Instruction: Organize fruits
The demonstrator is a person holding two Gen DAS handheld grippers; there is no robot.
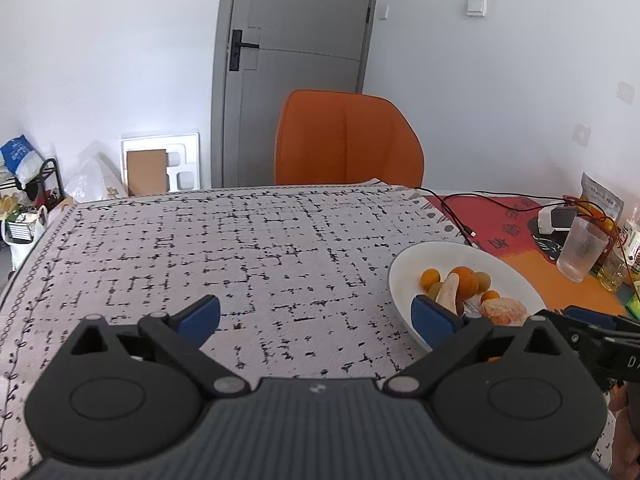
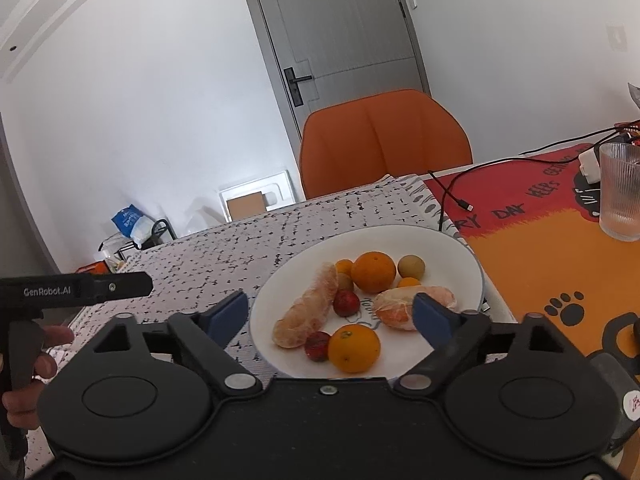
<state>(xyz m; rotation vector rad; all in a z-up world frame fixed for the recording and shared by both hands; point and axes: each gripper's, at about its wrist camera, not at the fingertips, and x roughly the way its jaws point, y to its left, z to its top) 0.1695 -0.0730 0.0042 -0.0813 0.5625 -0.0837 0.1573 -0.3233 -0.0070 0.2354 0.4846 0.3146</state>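
A white plate (image 2: 460,252) on the patterned tablecloth holds several fruits: two oranges (image 2: 354,347), a peeled citrus (image 2: 400,304), a long peeled segment (image 2: 310,310), two small red fruits (image 2: 346,303) and small yellow-green ones (image 2: 411,266). My right gripper (image 2: 330,316) hovers above the plate's near side, open, with nothing pressed between its blue pads. In the left wrist view the same plate (image 1: 404,276) lies at the right. My left gripper (image 1: 316,318) is open over bare tablecloth, its right pad above the plate's rim. Part of the right gripper shows at that view's right edge.
An orange chair (image 1: 348,140) stands at the table's far edge before a grey door. A ribbed glass (image 2: 622,192), a black cable (image 2: 452,194) and a white charger sit on the red-orange mat to the right. A hand (image 2: 24,364) holds the left gripper at the left.
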